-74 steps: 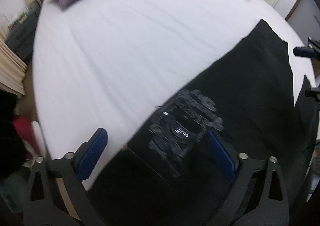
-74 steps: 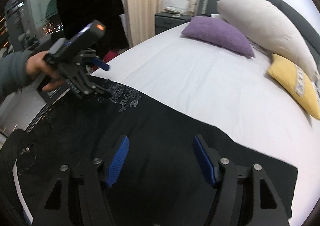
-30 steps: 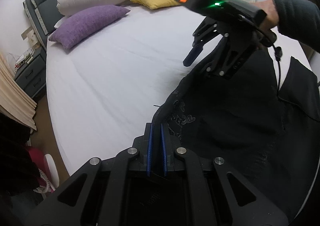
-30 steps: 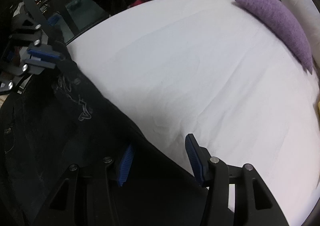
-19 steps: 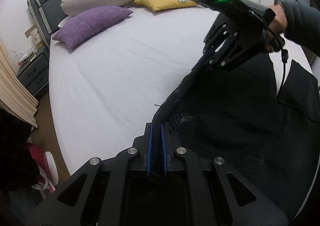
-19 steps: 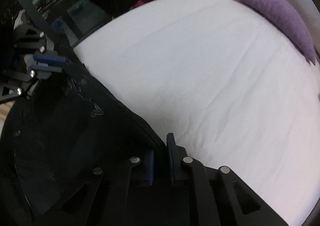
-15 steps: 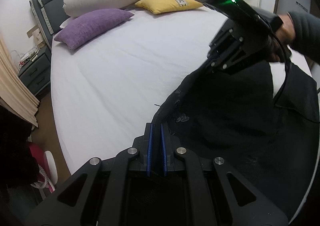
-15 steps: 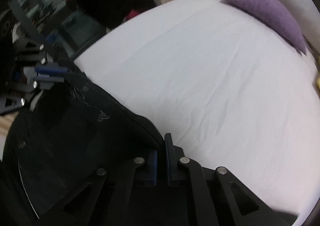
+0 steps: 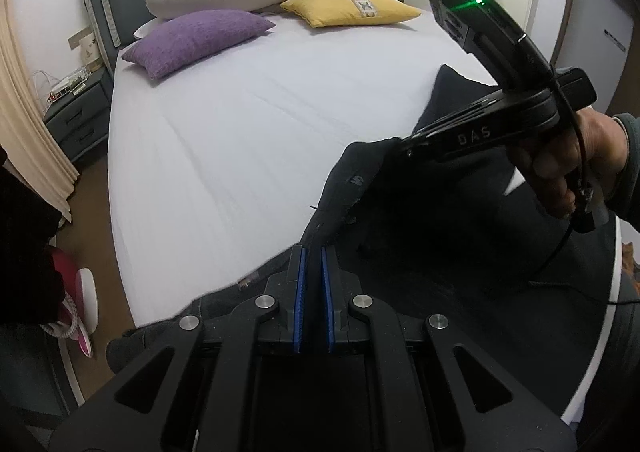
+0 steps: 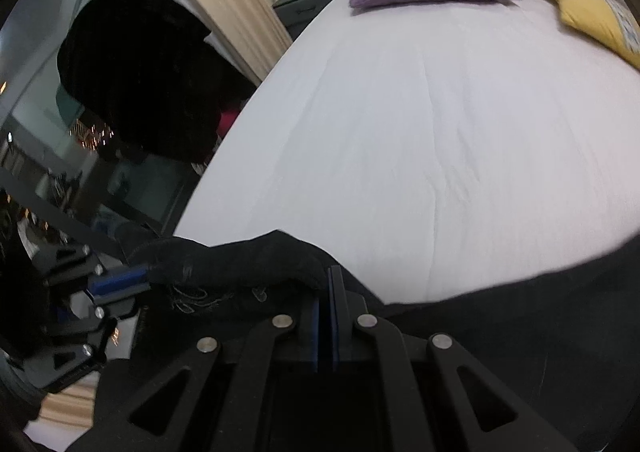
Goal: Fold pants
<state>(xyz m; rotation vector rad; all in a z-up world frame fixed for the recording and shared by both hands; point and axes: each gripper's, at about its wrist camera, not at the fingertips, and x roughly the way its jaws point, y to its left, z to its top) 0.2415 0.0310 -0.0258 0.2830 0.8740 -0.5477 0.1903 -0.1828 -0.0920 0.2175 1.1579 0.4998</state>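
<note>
Both tools (image 9: 311,252) apparently pinch black pants (image 9: 460,252).

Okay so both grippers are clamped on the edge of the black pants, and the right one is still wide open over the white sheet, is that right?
Not quite. The right gripper is not open: the right wrist view shows its blue pads closed on the edge of the black pants. The left gripper is likewise shut on the pants, above the white sheet.

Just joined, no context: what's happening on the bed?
A person is folding black pants on a white bed. Both handheld grippers are shut on one edge of the fabric: the left gripper near the camera, the right gripper farther along. That edge is lifted off the sheet between them.
</note>
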